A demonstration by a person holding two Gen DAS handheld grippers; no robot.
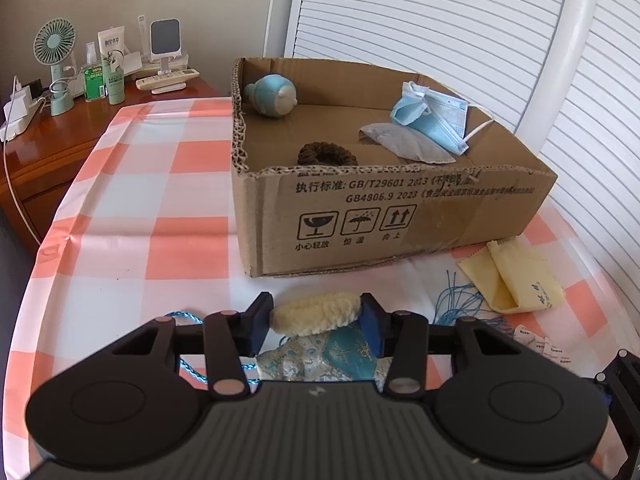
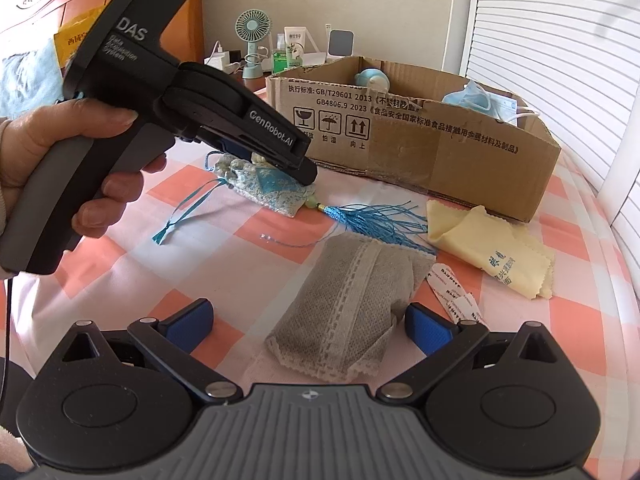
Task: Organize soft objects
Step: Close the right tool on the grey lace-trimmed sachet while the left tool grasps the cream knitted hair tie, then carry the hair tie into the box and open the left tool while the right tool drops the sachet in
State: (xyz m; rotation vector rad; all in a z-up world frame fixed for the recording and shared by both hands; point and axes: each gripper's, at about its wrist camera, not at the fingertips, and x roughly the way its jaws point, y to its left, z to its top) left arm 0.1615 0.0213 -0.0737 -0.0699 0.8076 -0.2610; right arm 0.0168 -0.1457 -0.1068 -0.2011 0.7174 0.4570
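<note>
My left gripper (image 1: 316, 316) is shut on a cream fluffy scrunchie (image 1: 316, 315), just above a blue brocade sachet (image 1: 336, 354) with a blue tassel (image 2: 376, 220); in the right wrist view the left gripper (image 2: 296, 168) sits over that sachet (image 2: 264, 188). My right gripper (image 2: 308, 320) is open, its fingers either side of a grey mesh pouch (image 2: 348, 308) on the checked cloth. The cardboard box (image 1: 400, 216) holds a teal plush toy (image 1: 272, 96), a dark scrunchie (image 1: 326, 154), a grey pouch (image 1: 404, 144) and blue face masks (image 1: 432, 116).
A yellow cleaning cloth (image 2: 492, 248) and bandage strips (image 2: 452, 288) lie right of the grey pouch. A wooden nightstand (image 1: 60, 136) at the far left holds a fan (image 1: 56, 64), bottles and a remote. White louvred doors (image 1: 440, 20) stand behind the box.
</note>
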